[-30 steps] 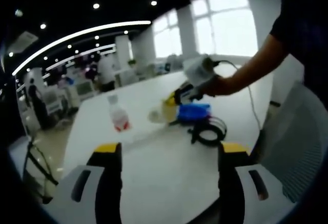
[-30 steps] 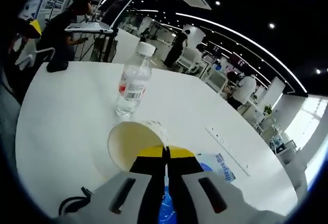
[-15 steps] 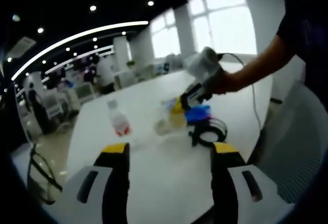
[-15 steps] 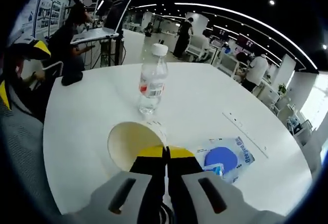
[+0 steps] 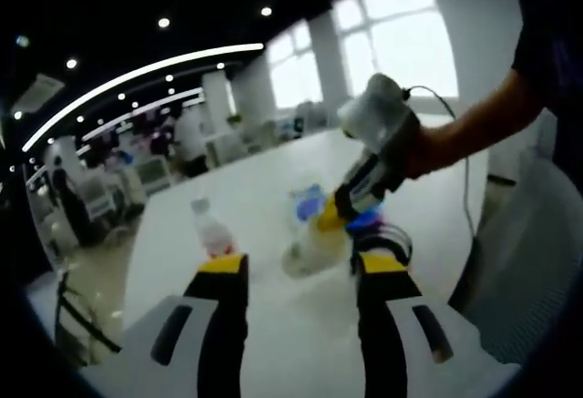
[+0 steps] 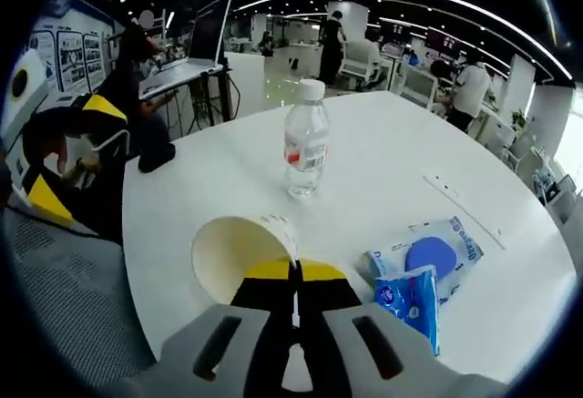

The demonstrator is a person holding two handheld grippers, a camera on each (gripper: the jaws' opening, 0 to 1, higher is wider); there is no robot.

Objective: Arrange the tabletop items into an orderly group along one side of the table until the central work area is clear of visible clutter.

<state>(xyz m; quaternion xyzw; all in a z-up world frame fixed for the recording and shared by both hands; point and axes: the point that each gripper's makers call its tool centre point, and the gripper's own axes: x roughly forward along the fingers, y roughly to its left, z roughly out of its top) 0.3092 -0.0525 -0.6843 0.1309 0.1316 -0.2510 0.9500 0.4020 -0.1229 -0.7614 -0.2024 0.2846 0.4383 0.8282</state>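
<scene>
You are working at a white round bench (image 6: pixel 228 179) in a bright open office, with desks, screens and people standing far behind.

Nearest in the right gripper view, your right gripper (image 6: pixel 293 275) has its fingers pinched together on the rim of the paper cup (image 6: pixel 239 254), which tips its open mouth toward the camera. In the left gripper view the cup (image 5: pixel 312 248) hangs tilted from that gripper (image 5: pixel 330 218); whether its base brushes the bench there I cannot tell, as the picture is blurred. Your left gripper (image 5: pixel 301 269) has its fingers spread wide and holds nothing, poised above the bench with the cup just beyond its tips.

Just beside the right gripper's fingers lie the blue packets (image 6: pixel 426 275), one small pack against a larger one. Farther out the water bottle (image 6: pixel 305 150) stands upright, well apart from the packets. A dark cable loop (image 5: pixel 393 239) seems to lie behind the left gripper's right finger.

The risks: the grip is on a thin rim only, so a quick swing could crush the wall or let the cup slip. Carrying it low could sweep the packets. The bottle is tall and light-looking; a knock from either gripper could topple it and roll it off the edge.
</scene>
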